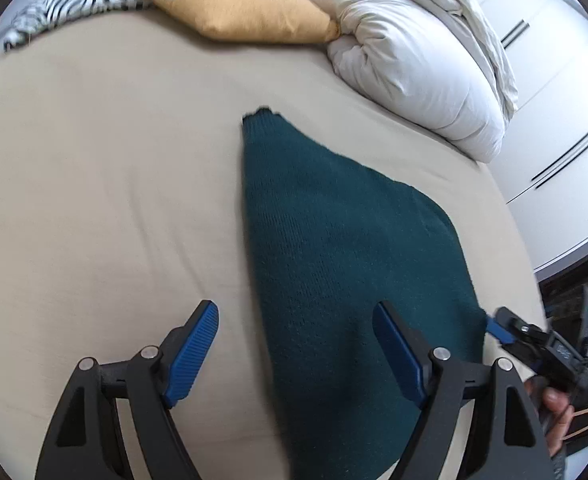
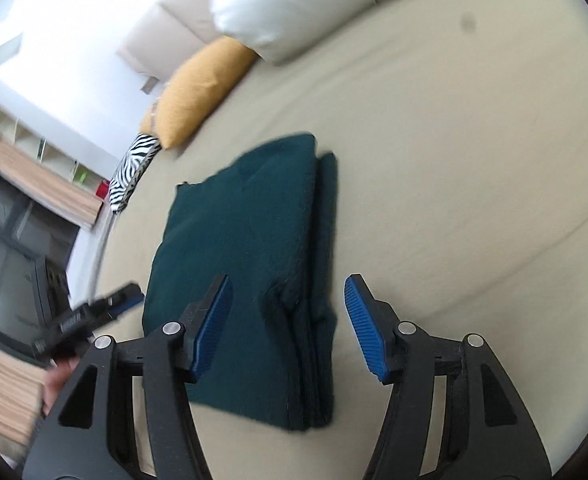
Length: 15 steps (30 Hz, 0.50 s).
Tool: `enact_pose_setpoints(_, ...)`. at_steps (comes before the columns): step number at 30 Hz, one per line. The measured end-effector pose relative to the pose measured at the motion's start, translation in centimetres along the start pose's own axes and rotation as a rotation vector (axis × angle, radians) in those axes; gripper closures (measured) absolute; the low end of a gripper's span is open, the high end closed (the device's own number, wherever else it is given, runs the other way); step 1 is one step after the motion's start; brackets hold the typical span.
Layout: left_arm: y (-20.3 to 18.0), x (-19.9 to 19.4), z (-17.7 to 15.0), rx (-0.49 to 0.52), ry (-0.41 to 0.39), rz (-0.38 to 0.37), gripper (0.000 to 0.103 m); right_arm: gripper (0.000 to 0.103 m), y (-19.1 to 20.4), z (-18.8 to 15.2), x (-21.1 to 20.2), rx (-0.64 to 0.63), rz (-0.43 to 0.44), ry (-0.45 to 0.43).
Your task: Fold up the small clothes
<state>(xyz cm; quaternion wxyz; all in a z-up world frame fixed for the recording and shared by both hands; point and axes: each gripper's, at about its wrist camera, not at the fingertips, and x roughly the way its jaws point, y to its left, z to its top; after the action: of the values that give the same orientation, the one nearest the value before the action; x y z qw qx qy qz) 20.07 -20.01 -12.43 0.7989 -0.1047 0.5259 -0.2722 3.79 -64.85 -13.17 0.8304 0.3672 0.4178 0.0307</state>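
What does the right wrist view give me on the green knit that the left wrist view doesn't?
Only the right wrist view shows the stacked fold layers along the knit's right edge, plus shelving beyond the bed. Only the left wrist view shows the knit's narrow far end and the wardrobe doors. Both show the dark green knit lying on the beige sheet, the yellow cushion, the zebra cushion, the white duvet, and both grippers, left and right, open.

Left claw [image 1: 295,350] and right claw [image 2: 288,326]: black angular frames, ribbed blue pads, silver pivot screws, bare skin behind
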Motion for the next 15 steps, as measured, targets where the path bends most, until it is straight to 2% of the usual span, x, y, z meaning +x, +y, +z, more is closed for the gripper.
enact_pose_setpoints(3, 0.3, 1.9, -0.3, -0.053, 0.056, -0.052, 0.021, 0.047, -0.5, 0.7, 3.0, 0.042, 0.069, 0.072)
enact_pose_setpoints(4, 0.0, 2.5, -0.5, -0.056, 0.078, -0.067, 0.021, 0.048, -0.3, 0.8, 4.2, 0.052, 0.065, 0.091)
enact_pose_setpoints(6, -0.9, 3.2, -0.8, -0.025, 0.086, -0.069, 0.022, 0.057, -0.3, 1.1, 6.0, 0.051, 0.056, 0.124)
enact_pose_setpoints(7, -1.5, 3.4, -0.9, 0.0, 0.089, -0.063, 0.031, 0.064, -0.1, 1.2, 6.6, 0.045, 0.043, 0.126)
enact_pose_setpoints(8, -1.9, 3.7, -0.9, 0.017, 0.099, -0.051, 0.034, 0.067, 0.2, 1.2, 7.1, 0.034, 0.032, 0.13)
enact_pose_setpoints(13, -2.6, 3.4, -0.6, 0.053, 0.117, -0.028, 0.059, 0.077, 3.0, 0.7, 8.2, -0.098, -0.102, 0.136)
enact_pose_setpoints(15, -3.0, 2.6, -0.8, 0.082, 0.116, -0.016, 0.063, 0.08, 4.8, 0.2, 7.6, -0.162, -0.163, 0.111)
